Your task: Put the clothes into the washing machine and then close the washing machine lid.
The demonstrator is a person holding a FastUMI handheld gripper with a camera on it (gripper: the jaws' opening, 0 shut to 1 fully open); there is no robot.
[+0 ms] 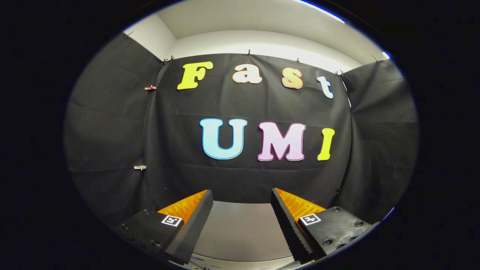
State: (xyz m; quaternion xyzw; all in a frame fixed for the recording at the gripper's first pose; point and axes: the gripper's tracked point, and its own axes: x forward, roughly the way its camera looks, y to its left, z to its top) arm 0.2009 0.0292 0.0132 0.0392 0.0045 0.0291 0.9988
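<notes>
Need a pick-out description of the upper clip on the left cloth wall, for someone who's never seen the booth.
Start at the black cloth wall beyond the open, empty hand-held gripper. Follow it to the corner fold left of the fingers, where two small clips sit one above the other. The upper clip is pinkish; the lower clip is pale whitish.

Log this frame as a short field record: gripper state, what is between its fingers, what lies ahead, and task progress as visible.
gripper: gripper open, fingers spread wide apart
between fingers: nothing held; a pale flat surface lies below the gap
ahead: black cloth wall of the booth, beyond the fingers
wall details: small clips pinned on the cloth to the left
above the cloth: white wall and ceiling
task progress: cannot tell from this frame; the gripper carries no clothes
</notes>
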